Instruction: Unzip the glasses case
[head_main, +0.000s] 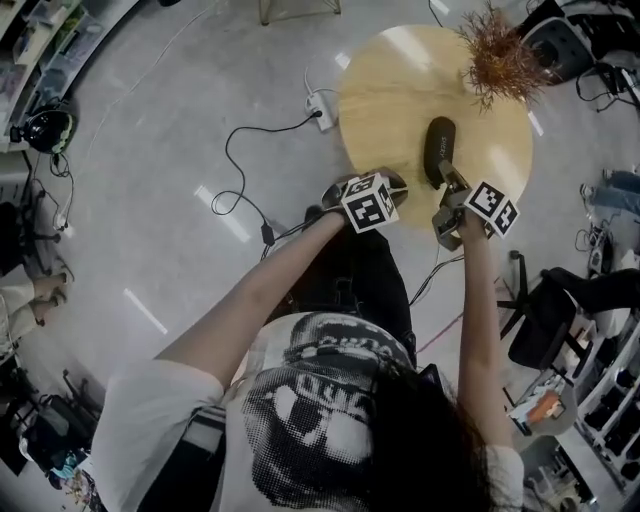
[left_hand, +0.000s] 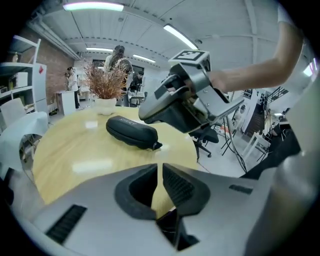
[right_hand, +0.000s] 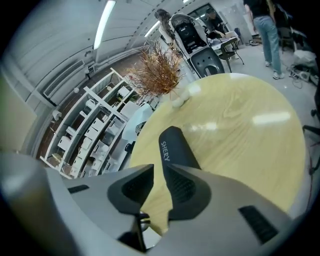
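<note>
Probably light, stiff-shelled and apt to skate, the glasses case (head_main: 439, 150) lies closed near the worktop's (head_main: 390, 85) 6 o'clock edge, best pinned mid-body and pinched by its small end tab (left_hand: 156, 146); the left gripper's (left_hand: 160, 175) fingers (left_hand: 182, 187) are clenched empty, the right gripper's (right_hand: 159, 182) fingers (right_hand: 186, 187) slightly parted, empty.

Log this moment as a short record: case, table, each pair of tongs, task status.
case: black glasses case, closed, lying flat on the table
table: round, light wood; dried plant at its far edge
left tongs: closed to a thin slit, nothing between, short of the case
right tongs: slightly apart, nothing between, tips close to the case's near end; contact unclear
status: case not yet unzipped
</note>
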